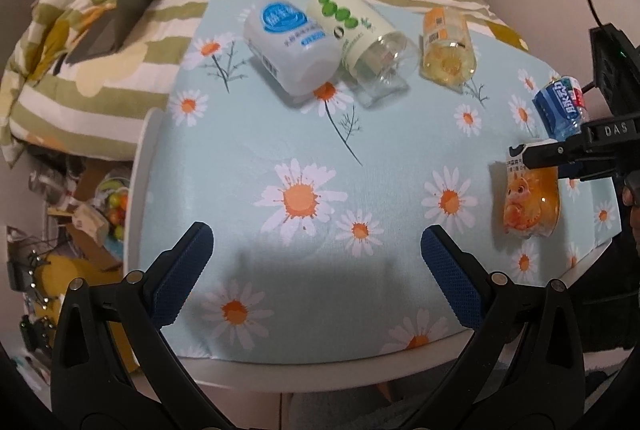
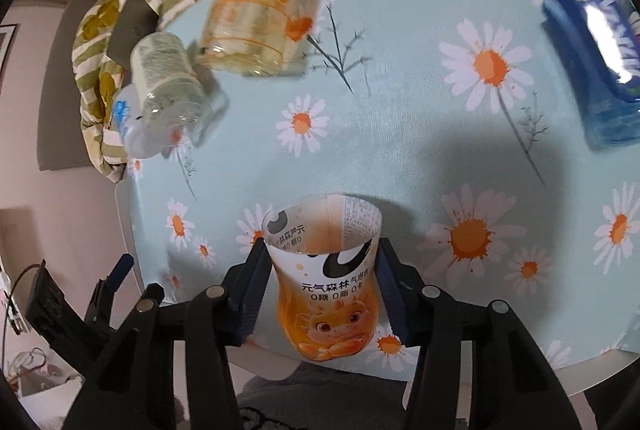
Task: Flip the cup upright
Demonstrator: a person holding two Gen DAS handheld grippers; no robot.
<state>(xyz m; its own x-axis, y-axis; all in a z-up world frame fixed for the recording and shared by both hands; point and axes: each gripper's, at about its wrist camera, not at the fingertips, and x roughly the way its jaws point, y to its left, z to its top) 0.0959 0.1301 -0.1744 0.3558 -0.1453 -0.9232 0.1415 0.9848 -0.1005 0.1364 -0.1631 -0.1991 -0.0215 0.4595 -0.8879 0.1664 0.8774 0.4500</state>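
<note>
Right claw [image 2: 322, 284] clamped on the orange cup [image 2: 326, 294] with the cartoon dragon print, one blue pad on each side of the body, open rim pointing away from the camera. From the left wrist view, same cup [image 1: 530, 201] at the right edge of the tabletop [image 1: 280, 133], claw tip [image 1: 536, 154] at its upper end; hard to say whether lifted off the daisy-print cloth or resting on it, probably tilted. Left claw [image 1: 316, 270] spread wide, nothing between the blue pads, hovering over the near edge of the tabletop. Four more cut-off bottle cups lying on their sides: white one with blue label [image 1: 290, 49] touching the green-dot one [image 1: 360, 37] at the far side, yellowish-orange one [image 1: 448, 47] just beside those, blue one [image 1: 560, 105] near the right edge. Striped flower blanket [image 1: 100, 41] behind the tabletop with a grey laptop [image 1: 120, 13] on it, half open.
</note>
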